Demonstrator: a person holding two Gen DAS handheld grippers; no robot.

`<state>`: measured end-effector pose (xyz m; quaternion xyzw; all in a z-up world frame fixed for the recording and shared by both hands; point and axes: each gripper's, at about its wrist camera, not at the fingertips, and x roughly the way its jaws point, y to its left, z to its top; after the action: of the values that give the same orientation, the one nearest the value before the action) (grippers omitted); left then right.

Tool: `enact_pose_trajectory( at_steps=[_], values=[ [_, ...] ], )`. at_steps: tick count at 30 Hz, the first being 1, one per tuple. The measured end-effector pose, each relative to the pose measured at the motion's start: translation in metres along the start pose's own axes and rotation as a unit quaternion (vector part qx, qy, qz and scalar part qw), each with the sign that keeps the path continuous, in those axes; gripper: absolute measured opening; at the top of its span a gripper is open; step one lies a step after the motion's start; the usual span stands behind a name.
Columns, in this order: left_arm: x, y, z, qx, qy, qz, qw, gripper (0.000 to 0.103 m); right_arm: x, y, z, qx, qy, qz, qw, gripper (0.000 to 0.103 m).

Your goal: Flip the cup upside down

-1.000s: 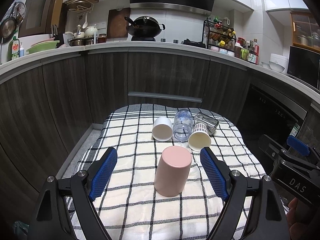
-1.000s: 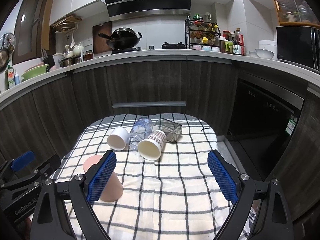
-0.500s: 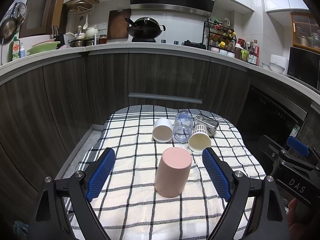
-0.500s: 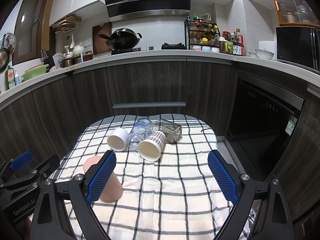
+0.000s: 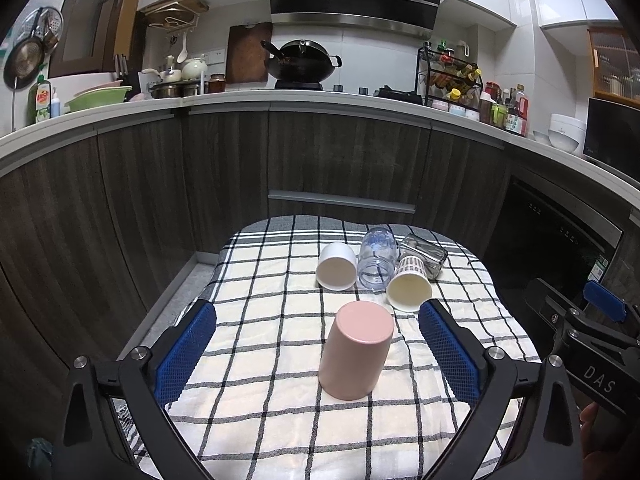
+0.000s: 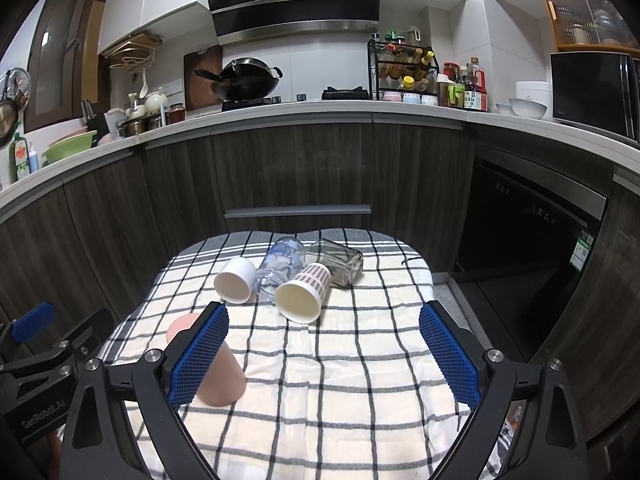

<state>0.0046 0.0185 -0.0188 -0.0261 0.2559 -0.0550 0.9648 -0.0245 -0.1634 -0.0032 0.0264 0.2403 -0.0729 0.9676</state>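
A pink cup (image 5: 356, 350) stands upside down on the checked cloth (image 5: 256, 304), its flat base up. My left gripper (image 5: 316, 322) is open, its blue pads on either side of the cup and a little nearer than it, touching nothing. In the right wrist view the pink cup (image 6: 222, 376) stands at the left, partly behind the left pad. My right gripper (image 6: 322, 320) is open and empty over the cloth (image 6: 360, 360).
Several cups lie on their sides at the far end: a white cup (image 5: 337, 266), a clear plastic cup (image 5: 377, 258), a patterned paper cup (image 5: 410, 284) and a glass jar (image 5: 424, 254). Dark cabinets ring the table. The other gripper (image 5: 592, 340) shows at right.
The left gripper has drawn back slightly from the pink cup and its jaws stand a little wider. The right gripper has hardly moved.
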Motion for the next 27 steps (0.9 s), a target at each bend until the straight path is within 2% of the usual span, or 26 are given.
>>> enact_pose_trajectory(
  at_steps=[2,27],
  values=[
    [-0.0001,0.0002,0.0000,0.000,0.000,0.000,1.0000,0.103,-0.0002,-0.0001,0.0001,0.000,-0.001,-0.001,1.000,0.100],
    [0.0043,0.0043,-0.0013,-0.018,0.016,-0.010,0.9997,0.103,-0.0005,0.0001,0.0005,0.003,-0.001,-0.003,1.000,0.101]
  ],
)
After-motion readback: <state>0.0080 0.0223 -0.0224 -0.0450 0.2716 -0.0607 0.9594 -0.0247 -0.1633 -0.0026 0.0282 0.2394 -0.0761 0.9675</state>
